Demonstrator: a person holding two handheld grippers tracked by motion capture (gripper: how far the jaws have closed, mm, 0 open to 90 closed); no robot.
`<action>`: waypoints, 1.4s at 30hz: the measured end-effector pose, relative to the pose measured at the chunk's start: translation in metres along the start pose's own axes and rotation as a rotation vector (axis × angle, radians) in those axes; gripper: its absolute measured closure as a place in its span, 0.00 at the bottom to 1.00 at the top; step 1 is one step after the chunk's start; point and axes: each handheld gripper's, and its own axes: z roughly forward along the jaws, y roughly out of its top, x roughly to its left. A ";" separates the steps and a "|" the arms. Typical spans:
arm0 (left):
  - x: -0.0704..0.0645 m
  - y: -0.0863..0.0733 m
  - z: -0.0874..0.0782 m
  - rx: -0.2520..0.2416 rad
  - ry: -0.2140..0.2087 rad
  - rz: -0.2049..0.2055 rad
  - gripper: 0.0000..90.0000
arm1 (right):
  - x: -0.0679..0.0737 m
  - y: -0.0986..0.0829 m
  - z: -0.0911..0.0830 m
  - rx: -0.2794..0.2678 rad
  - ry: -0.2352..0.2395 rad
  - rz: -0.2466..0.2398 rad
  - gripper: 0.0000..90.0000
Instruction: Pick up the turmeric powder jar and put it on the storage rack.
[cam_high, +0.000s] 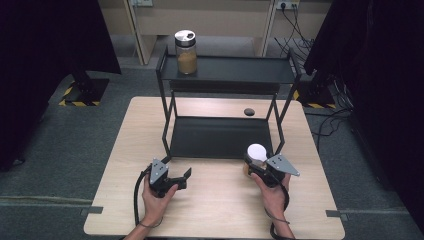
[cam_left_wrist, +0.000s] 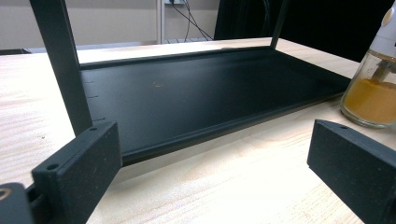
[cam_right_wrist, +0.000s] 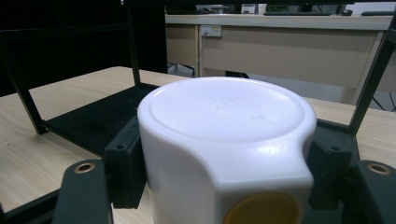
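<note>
My right gripper (cam_high: 261, 165) clamps the white-capped spice jar (cam_high: 256, 155) by the rack (cam_high: 220, 137); my left gripper (cam_high: 181, 178) rests low, jaws spread, empty.

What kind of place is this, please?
Probably an office or lab room set up for recording: a wooden table with a black two-level rack, dark curtains, and wall sockets with cables.
</note>
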 end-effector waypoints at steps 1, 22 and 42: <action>0.000 0.000 0.000 0.000 0.000 0.000 0.03 | 0.000 0.000 0.000 0.000 0.000 0.000 0.34; 0.001 0.000 0.000 0.001 -0.004 0.001 0.03 | 0.011 0.028 -0.018 -0.119 -0.001 -0.001 0.34; 0.001 0.000 0.001 0.000 -0.007 -0.001 0.03 | 0.013 0.070 -0.029 -0.190 -0.028 -0.043 0.34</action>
